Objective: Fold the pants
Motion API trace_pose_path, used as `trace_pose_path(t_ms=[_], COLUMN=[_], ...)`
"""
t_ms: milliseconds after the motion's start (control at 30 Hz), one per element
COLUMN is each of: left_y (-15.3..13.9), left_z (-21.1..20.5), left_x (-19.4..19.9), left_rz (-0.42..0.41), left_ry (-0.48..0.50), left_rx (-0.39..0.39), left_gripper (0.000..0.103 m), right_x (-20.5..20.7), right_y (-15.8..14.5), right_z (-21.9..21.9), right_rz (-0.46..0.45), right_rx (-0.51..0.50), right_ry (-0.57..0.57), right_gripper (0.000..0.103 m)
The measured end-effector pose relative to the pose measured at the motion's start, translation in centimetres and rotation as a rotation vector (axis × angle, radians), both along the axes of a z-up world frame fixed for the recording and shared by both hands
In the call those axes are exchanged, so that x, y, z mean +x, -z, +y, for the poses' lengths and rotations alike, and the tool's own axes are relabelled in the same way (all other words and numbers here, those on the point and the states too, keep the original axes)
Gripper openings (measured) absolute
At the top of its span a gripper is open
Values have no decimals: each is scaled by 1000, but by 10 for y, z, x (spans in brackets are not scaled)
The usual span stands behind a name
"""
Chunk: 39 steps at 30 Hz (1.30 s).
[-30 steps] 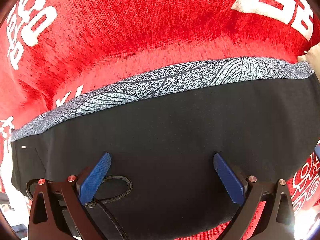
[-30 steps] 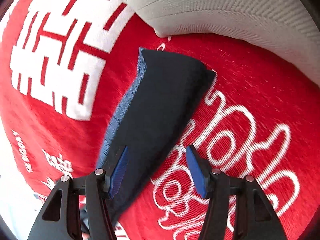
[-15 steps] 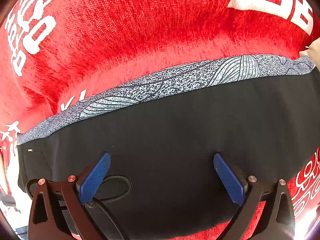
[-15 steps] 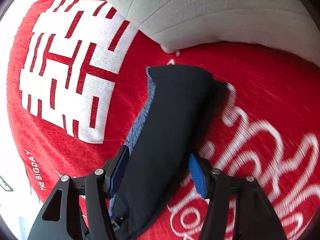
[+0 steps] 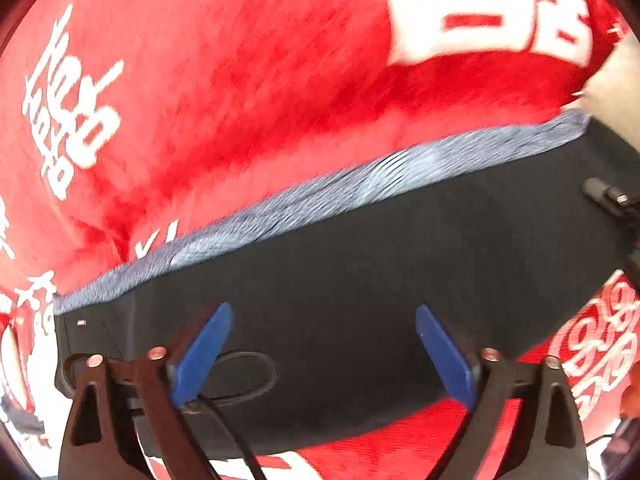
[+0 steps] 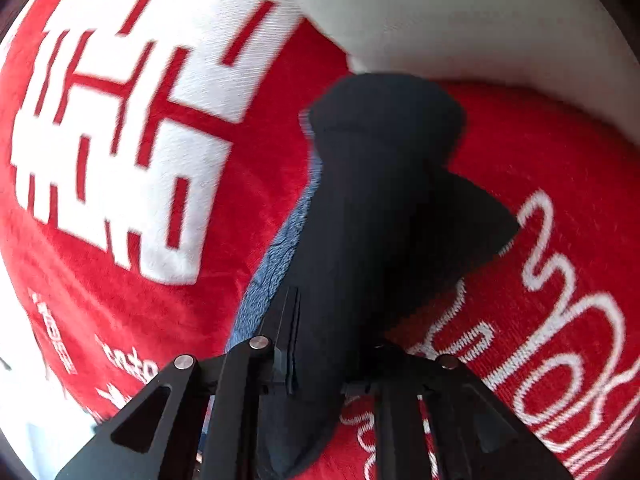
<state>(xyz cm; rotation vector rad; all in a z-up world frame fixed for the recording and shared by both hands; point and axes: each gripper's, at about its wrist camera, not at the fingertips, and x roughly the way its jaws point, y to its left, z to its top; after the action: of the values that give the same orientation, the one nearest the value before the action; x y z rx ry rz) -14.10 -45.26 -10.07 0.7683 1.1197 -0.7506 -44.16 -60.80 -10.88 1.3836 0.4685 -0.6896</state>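
Observation:
Black pants point(image 5: 360, 280) with a grey patterned waistband point(image 5: 360, 184) lie flat across a red blanket point(image 5: 240, 80). My left gripper point(image 5: 322, 310) hovers over the black cloth, pointing steeply down. Its blue pads point(image 5: 204, 348) stand wide apart and are closing slightly, with nothing pressed between them. A black drawstring loop point(image 5: 256, 376) lies by the left pad. In the right wrist view my right gripper point(image 6: 328, 340) is closing, and its jaws pinch a bunched end of the pants point(image 6: 380, 220), which hides its pads. The grey waistband point(image 6: 276, 264) shows along the left of that fold.
The red blanket point(image 6: 120, 280) carries large white lettering. A pale cushion point(image 6: 460, 12) lies at the far end, just past the pants' tip. A black part of the other gripper point(image 5: 608, 196) shows at the right edge of the left wrist view.
My right gripper slid over the end of the pants and its jaws closed on the cloth, which now bunches up. My left gripper pulled back and up, so more blanket shows.

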Motion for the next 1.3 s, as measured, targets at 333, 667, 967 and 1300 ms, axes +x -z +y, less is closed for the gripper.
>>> trace_pose_path(t_ms=[333,667,967,1300], left_y=[34,27,-28,-11], left_z=[-7,13,138,233], left_x=[-51,-29,97,174], left_rz=[124,206,219,220], left_ry=[36,42,-195,-287], left_rx=[-90,-173,-181,-111], left_gripper=[84,84,84,84], right_x=[26,107,199,288], right_y=[-39,-99,-121,-1], right_z=[9,60,149,307], right_rz=[7,147,388,927], right_rx=[-77,-324,-622,-985], right_ry=[-169,-476,-723,-988], right_gripper=[14,14,14,33])
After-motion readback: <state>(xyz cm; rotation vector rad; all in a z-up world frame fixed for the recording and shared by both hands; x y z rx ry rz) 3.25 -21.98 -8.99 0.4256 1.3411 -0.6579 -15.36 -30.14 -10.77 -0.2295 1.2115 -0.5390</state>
